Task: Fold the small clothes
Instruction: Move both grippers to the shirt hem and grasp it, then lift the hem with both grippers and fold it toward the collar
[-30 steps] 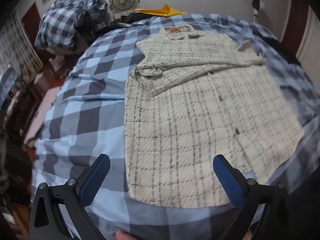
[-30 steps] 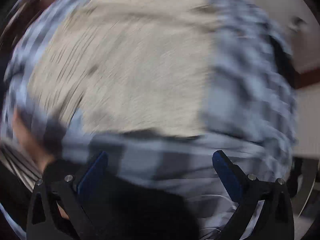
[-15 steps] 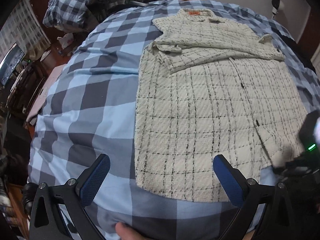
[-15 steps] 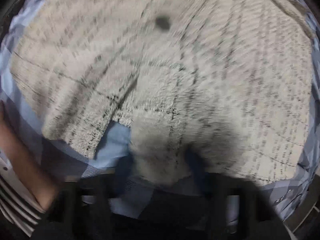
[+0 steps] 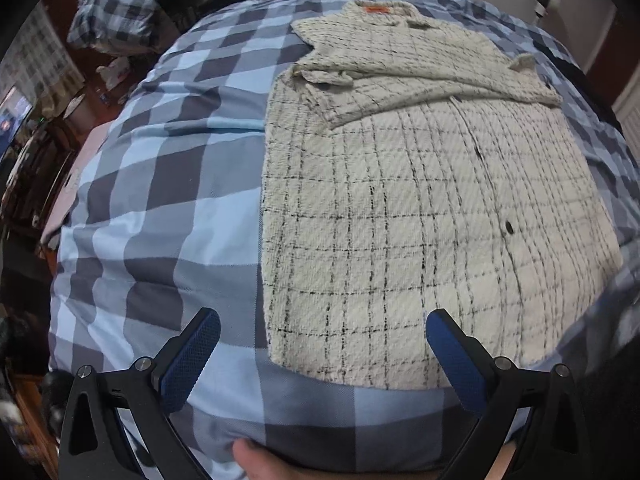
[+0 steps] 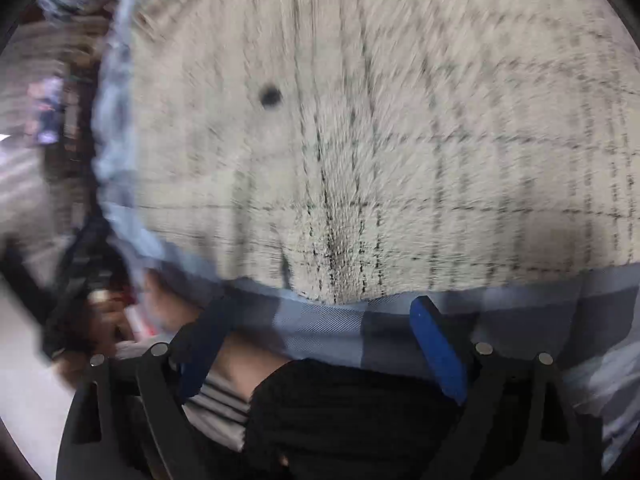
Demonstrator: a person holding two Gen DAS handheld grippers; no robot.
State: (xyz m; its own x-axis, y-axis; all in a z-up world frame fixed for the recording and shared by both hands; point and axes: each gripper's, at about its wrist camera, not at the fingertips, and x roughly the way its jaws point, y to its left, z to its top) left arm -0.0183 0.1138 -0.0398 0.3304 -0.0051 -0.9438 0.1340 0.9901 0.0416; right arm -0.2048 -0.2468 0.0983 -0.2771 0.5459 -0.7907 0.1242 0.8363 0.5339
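Closer now than 0.5 s ago, left gripper hovers with jaws spread wide over the near hem of the cream black-checked woven shirt lying flat on the blue-grey checked bedspread, while right gripper, likewise spread, frames the blurred hem.

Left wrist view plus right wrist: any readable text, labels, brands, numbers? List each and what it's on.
No text can be read in either view.
Orange neck label on the shirt: too small to read any print.
Screen at the left edge: too small and dim.
Right wrist view: motion-blurred, nothing legible on the shirt.
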